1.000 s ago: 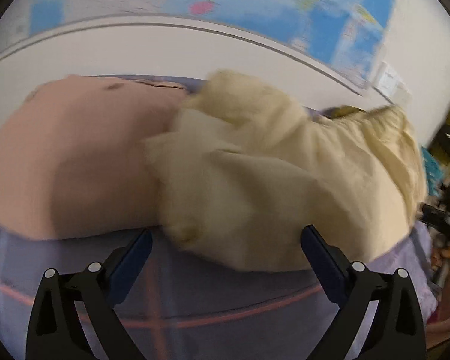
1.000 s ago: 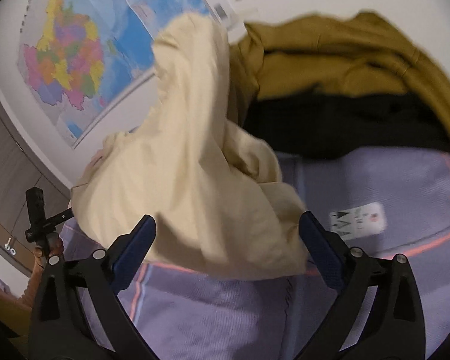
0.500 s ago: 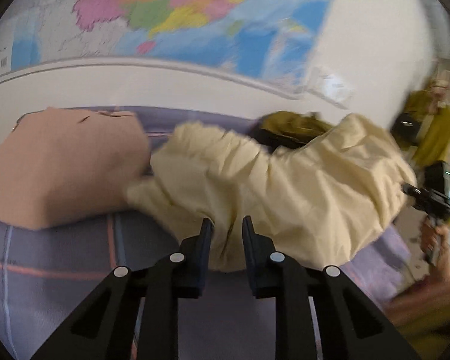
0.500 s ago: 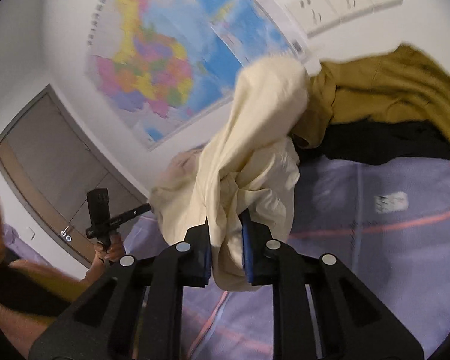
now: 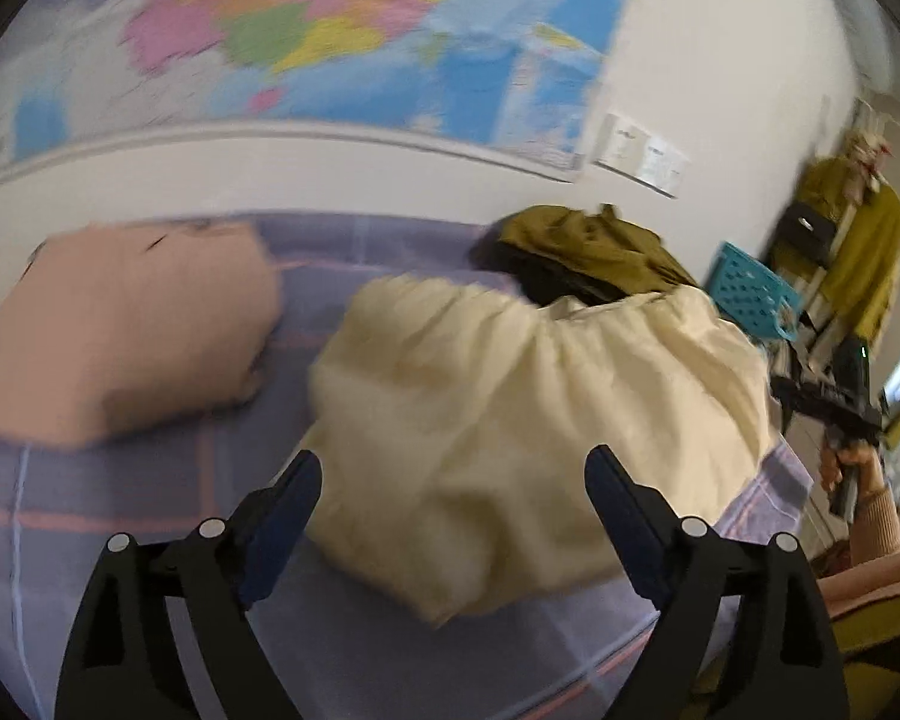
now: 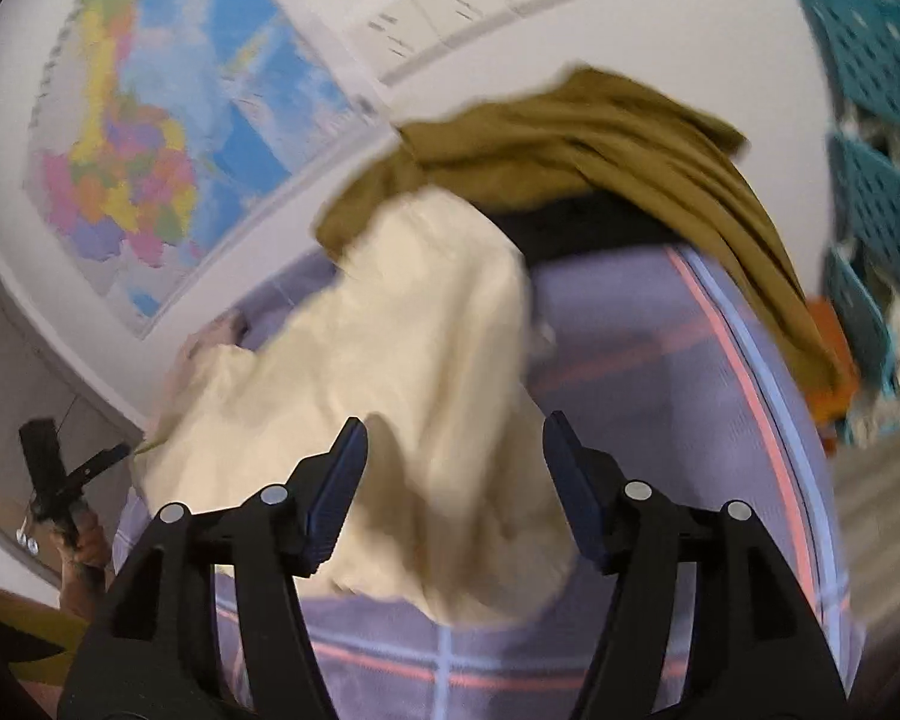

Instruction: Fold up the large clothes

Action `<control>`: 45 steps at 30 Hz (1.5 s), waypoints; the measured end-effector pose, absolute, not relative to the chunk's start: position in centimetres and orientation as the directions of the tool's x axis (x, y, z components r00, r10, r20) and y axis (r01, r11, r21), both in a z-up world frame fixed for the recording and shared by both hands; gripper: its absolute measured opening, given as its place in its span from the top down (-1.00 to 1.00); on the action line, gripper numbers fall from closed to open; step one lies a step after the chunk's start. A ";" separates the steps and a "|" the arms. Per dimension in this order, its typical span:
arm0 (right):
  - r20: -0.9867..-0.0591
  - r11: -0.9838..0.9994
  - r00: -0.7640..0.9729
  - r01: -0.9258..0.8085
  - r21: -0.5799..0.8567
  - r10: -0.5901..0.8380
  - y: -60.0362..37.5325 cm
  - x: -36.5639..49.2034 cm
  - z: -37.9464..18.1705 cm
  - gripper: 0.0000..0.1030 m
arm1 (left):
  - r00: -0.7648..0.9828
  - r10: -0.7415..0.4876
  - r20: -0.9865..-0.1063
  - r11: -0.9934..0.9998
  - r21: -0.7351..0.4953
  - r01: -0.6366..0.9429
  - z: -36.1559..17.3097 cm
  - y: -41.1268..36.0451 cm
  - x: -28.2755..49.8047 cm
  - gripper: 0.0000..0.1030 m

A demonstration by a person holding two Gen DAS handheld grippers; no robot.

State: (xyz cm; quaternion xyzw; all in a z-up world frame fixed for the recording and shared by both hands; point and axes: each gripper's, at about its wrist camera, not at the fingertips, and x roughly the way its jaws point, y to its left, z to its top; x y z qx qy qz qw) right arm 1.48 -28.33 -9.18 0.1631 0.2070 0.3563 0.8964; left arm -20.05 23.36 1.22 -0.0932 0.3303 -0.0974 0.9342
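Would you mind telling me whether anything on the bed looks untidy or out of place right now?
Yes. The cream garment lies bunched in a crumpled heap on the purple sheet, not spread flat. Behind it, an olive garment is slumped over something black by the wall, also unfolded. The pink folded piece looks tidy.

No words or numbers can be read here. The wall map (image 5: 330,30) has print on it, but it is too blurry. The white wall plates (image 6: 468,6) have small dark marks, also too blurry to read.
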 end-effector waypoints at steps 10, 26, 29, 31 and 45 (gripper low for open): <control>-0.253 0.711 0.671 -0.602 0.364 0.697 -24.0 5.0 -5.9 0.95 | 0.666 -0.060 -0.744 0.998 -0.059 0.023 -3.9 19.7 -11.4 -0.24; -0.218 0.745 0.715 -0.611 0.267 0.664 -22.5 0.9 -4.3 0.00 | 0.739 -0.018 -0.673 1.000 -0.012 0.013 0.0 19.2 -13.0 -0.50; -0.249 0.698 0.653 -0.679 0.226 0.715 -19.4 0.3 -4.2 -0.10 | 0.725 -0.012 -0.689 1.000 0.011 0.027 -0.4 18.2 -12.2 -0.50; -0.284 0.683 0.625 -0.703 0.200 0.727 -17.0 0.7 -4.5 -0.17 | 0.714 0.004 -0.701 0.999 0.029 0.023 -0.8 17.7 -11.8 -0.50; -0.408 0.717 0.613 -0.674 0.176 0.677 -10.5 5.4 -6.1 0.97 | 0.659 0.010 -0.752 1.000 -0.007 -0.023 -3.1 18.9 -9.8 -0.50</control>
